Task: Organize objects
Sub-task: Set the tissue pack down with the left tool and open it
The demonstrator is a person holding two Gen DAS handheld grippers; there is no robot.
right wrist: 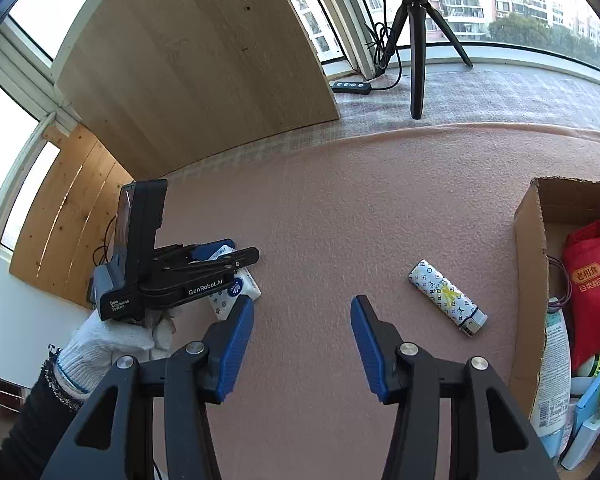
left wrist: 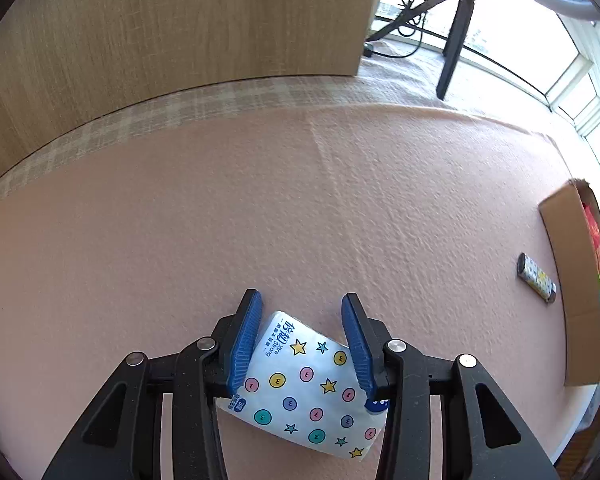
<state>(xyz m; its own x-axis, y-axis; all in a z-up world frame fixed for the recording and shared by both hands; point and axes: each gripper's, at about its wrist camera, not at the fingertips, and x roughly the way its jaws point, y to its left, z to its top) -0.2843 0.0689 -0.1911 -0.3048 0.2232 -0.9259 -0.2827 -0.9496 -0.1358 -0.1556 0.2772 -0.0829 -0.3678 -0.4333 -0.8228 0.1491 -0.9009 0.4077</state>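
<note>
A tissue pack (left wrist: 308, 384) with coloured dots and stars lies tilted on the pink mat. My left gripper (left wrist: 300, 304) straddles it with its jaws wide, and the blue pads overlap the pack's two sides. In the right wrist view the same left gripper (right wrist: 220, 260), held by a white-gloved hand (right wrist: 112, 336), sits low over the pack (right wrist: 236, 286). My right gripper (right wrist: 302, 304) hangs open over bare mat with nothing between its fingers. A patterned lighter (right wrist: 446, 296) lies to its right, also seen far right in the left wrist view (left wrist: 536, 278).
An open cardboard box (right wrist: 530, 240) at the right edge holds a red bag, a tube and several other items. A wooden panel (right wrist: 200, 60) stands at the back left. A black tripod (right wrist: 416, 60) and a cabled remote (right wrist: 350, 87) sit by the window.
</note>
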